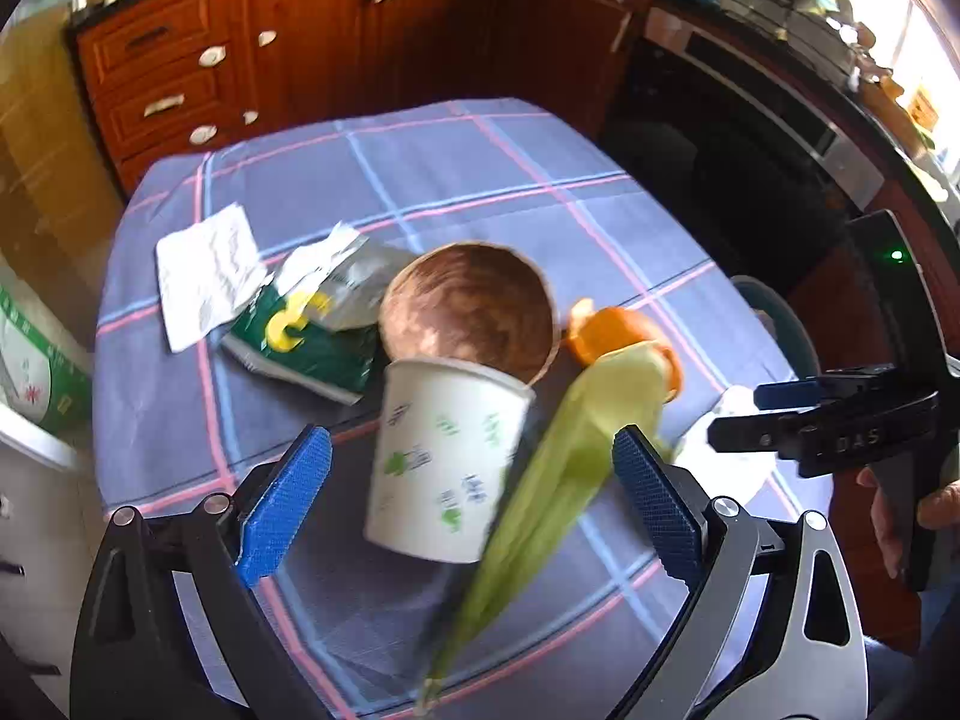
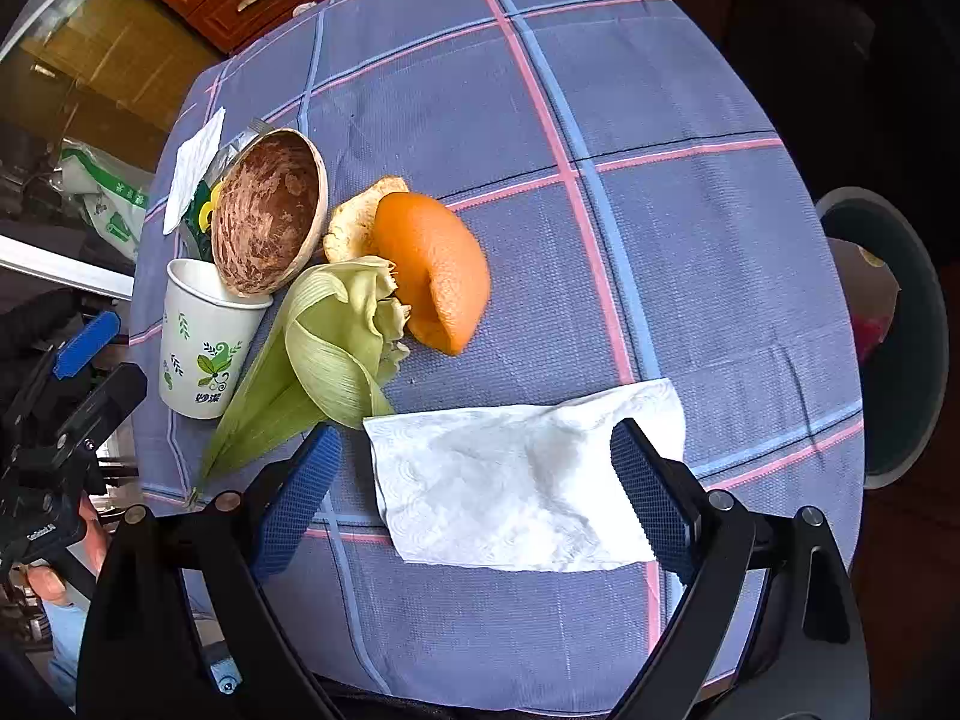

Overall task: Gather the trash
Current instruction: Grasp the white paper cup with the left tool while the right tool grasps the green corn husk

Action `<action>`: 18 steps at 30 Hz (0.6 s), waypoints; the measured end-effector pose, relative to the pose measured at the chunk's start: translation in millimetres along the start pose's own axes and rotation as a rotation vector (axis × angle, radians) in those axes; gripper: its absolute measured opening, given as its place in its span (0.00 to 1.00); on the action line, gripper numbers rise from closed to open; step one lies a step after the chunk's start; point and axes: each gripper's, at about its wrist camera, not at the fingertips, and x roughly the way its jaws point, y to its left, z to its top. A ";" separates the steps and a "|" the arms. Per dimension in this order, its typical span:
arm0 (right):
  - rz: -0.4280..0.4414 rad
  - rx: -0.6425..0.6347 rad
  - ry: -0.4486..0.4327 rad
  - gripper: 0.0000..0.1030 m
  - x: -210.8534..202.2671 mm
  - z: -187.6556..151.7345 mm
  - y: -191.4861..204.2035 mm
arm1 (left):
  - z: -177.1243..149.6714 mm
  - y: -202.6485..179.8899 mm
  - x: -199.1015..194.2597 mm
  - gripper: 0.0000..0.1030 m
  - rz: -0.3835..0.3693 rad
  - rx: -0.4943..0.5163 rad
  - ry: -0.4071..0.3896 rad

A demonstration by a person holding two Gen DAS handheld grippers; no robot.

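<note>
Looking along your left gripper (image 1: pixel 471 501), you see its two blue-padded jaws spread wide and gripping nothing, with one white paper cup printed with green leaves (image 1: pixel 441 459) and one long pale green corn husk (image 1: pixel 564 480) on the cloth between them. Your right gripper (image 2: pixel 474 495) likewise stands open and empty, its two blue pads flanking one flat white paper napkin (image 2: pixel 516 480) that lies on the blue checked tablecloth with pink and light-blue stripes (image 2: pixel 690 252). Count the trash on the table: one cup, standing upright; one round brown coconut-shell bowl (image 2: pixel 267 213) tipped against the cup's rim; one corn husk just beside the cup; two pieces of orange peel (image 2: pixel 435 267), one large and orange side up, one smaller and pith side up, touching each other; one green and silver foil wrapper (image 1: pixel 312 324); and two white paper sheets, the napkin and a second sheet (image 1: pixel 207 276) beside the wrapper. One round grey bin (image 2: pixel 900 330) stands off the table's right edge, with something red visible inside it.
</note>
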 end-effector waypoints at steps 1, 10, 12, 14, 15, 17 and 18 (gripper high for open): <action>0.005 0.003 -0.004 0.85 1.7 0.6 3.5 | -1.9 6.6 2.4 0.92 0.004 -0.010 0.007; 0.138 0.004 0.006 0.85 16.7 13.0 38.1 | -8.8 29.4 34.7 0.92 0.004 -0.042 0.063; 0.135 0.008 0.004 0.85 23.4 17.0 42.8 | -9.6 28.9 42.1 0.92 -0.001 -0.039 0.076; 0.138 0.023 0.009 0.85 31.0 20.1 45.4 | -10.8 27.5 48.4 0.92 -0.008 -0.030 0.087; 0.143 0.030 0.011 0.85 35.5 21.2 46.5 | -11.5 27.5 51.6 0.92 -0.011 -0.028 0.092; 0.137 0.033 0.009 0.85 42.9 22.9 49.4 | -13.5 27.0 57.4 0.92 -0.015 -0.021 0.102; 0.132 0.030 0.006 0.85 45.9 22.9 49.2 | -14.6 27.0 59.5 0.92 -0.016 -0.020 0.104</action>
